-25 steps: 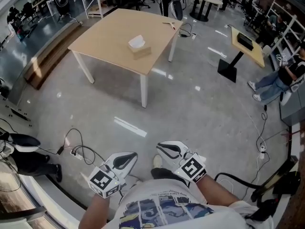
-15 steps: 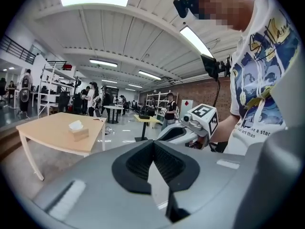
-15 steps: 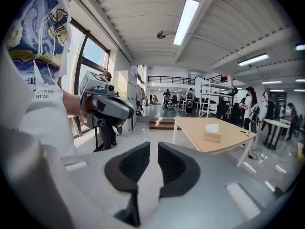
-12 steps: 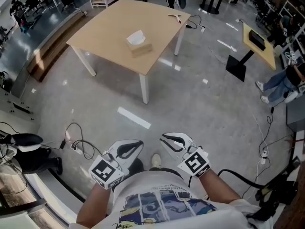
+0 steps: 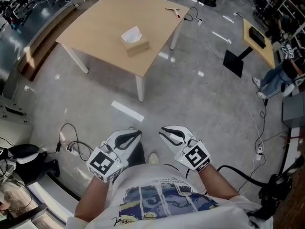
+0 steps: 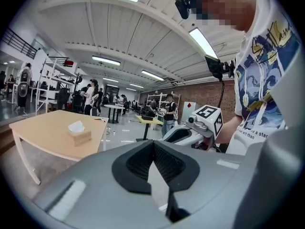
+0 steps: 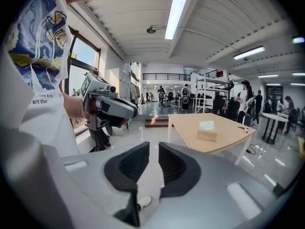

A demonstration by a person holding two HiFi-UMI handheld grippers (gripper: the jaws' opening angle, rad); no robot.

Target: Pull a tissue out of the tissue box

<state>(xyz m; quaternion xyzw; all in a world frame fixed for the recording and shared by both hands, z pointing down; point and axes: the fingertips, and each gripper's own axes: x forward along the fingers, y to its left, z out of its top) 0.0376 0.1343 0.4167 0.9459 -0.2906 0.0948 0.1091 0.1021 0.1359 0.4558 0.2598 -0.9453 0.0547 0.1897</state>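
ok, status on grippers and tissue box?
Left hand-held gripper shut, empty; right hand-held gripper opening, empty. Tissue box on table, out of reach, tissue sticking up. Only floor between.

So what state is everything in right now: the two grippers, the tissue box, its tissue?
Left gripper: jaws together, empty.
Right gripper: jaws opening, slightly apart, nothing between them.
Tissue box: standing on the table, untouched, away from both grippers.
Tissue: sticking up from the box, not pulled out.
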